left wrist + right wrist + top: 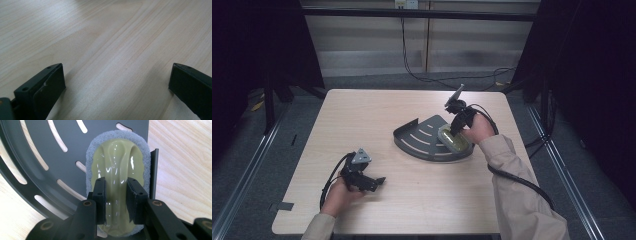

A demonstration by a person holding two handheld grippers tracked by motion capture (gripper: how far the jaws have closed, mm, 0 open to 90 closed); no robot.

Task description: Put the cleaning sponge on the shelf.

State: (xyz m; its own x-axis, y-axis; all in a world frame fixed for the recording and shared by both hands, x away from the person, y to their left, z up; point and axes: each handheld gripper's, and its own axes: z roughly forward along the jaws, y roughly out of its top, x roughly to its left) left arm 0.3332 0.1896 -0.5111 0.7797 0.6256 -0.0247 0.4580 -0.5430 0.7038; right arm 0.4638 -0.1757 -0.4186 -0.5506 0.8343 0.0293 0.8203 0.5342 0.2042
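With the sponge (pixel 117 170) pinched by its glossy ridge in the right claw (pixel 116 195), it could be dropped onto the rack (pixel 37 150) if jerked.

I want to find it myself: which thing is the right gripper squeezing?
Look at the wooden table, then the dark slotted rack on it. The scrubber lies there, a glossy yellow-green grip ridge on a grey pad, pinched by the right gripper.

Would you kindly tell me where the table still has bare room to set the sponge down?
The light wooden table is bare along its far-left side, and along the near edge between the left gripper and the right sleeve. It is crowded at the right: the dark slotted quarter-round metal shelf lies there, with the right gripper shut on the yellow-handled grey sponge.
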